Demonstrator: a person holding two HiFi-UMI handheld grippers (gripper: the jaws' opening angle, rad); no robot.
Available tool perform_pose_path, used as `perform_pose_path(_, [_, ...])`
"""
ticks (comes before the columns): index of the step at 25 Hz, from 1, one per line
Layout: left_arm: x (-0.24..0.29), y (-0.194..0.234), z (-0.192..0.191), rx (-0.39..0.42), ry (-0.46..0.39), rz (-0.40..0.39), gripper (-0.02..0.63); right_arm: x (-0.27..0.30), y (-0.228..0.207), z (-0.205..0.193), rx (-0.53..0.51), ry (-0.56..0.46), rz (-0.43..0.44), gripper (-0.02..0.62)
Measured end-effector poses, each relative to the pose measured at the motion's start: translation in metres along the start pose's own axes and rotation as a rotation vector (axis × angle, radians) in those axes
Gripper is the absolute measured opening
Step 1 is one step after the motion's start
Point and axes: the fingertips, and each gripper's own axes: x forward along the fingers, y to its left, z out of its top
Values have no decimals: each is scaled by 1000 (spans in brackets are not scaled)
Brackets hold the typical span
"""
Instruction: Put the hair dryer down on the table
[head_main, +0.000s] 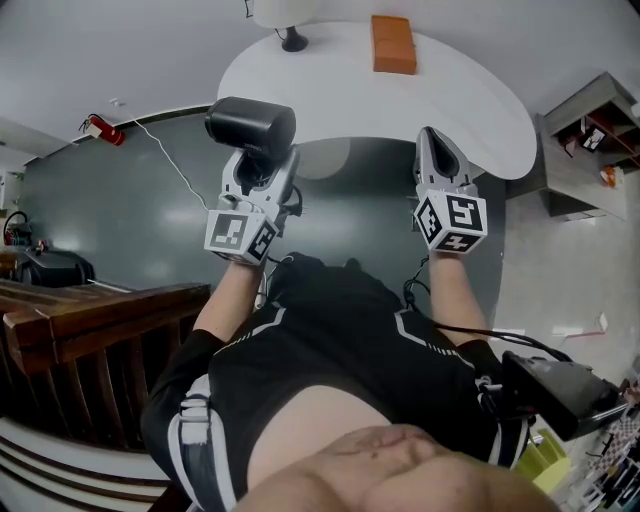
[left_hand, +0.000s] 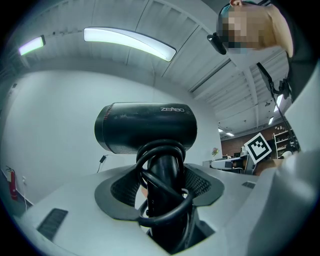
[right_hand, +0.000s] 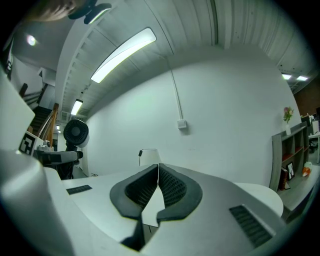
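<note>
A black hair dryer (head_main: 250, 125) stands upright in my left gripper (head_main: 262, 165), held in the air in front of the white table (head_main: 470, 100). In the left gripper view the dryer's barrel (left_hand: 145, 127) lies crosswise above the jaws. Its handle, wrapped in black cord, is clamped between the pads of the left gripper (left_hand: 160, 186). My right gripper (head_main: 432, 138) hovers to the right at about the same height, near the table's front edge. In the right gripper view the right gripper (right_hand: 157, 186) is shut with its pads touching and nothing between them.
An orange box (head_main: 393, 44) and a lamp base (head_main: 293, 40) sit on the far side of the table. A wooden railing (head_main: 90, 310) runs at lower left, a red fire extinguisher (head_main: 100, 128) lies by the wall, and a grey shelf unit (head_main: 590, 140) stands at right.
</note>
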Motion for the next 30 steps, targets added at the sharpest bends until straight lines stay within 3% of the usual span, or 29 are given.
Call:
perform_pose_path(5, [24, -8, 2, 41, 5, -39, 285, 5, -19, 2, 33, -14, -22, 28])
perform_pose_path(12, [69, 5, -2, 48, 4, -118, 285, 32, -36, 7, -1, -17, -87, 28])
perform_pose_path(30, [191, 44, -16, 5, 22, -350, 284, 124, -69, -4, 3, 38, -226, 28])
